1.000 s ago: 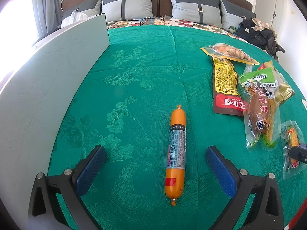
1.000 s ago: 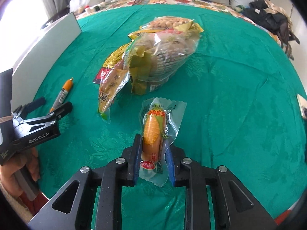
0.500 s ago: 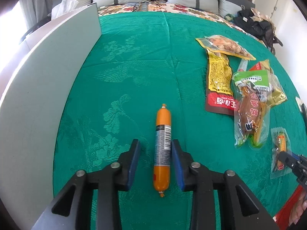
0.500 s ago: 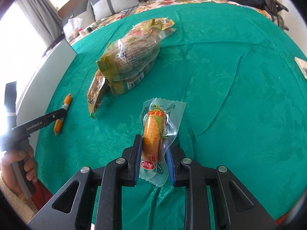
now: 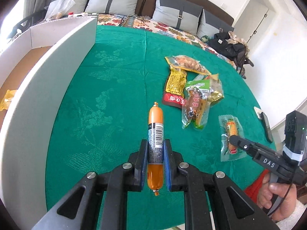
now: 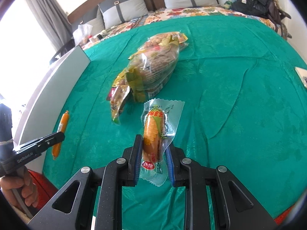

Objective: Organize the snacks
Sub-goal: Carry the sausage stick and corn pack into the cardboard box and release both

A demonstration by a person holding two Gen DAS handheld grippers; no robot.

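Observation:
My left gripper (image 5: 155,145) is shut on an orange sausage stick (image 5: 155,132) and holds it above the green cloth (image 5: 115,99). It also shows in the right wrist view (image 6: 61,126). My right gripper (image 6: 153,143) is shut on a clear packet with a corn sausage (image 6: 153,132), lifted off the cloth; the same packet shows in the left wrist view (image 5: 231,132). A pile of snack packets (image 5: 193,88) lies on the cloth ahead, also in the right wrist view (image 6: 151,72).
A white cardboard box (image 5: 38,88) with an open top stands along the left edge of the cloth, with a yellow packet (image 5: 6,99) inside. A phone (image 5: 265,122) lies at the right edge. Pillows (image 5: 178,13) and a dark bag (image 5: 230,48) lie behind.
My left gripper closed on the orange sausage stick and lifted it. My right gripper rose with the corn sausage packet in it.

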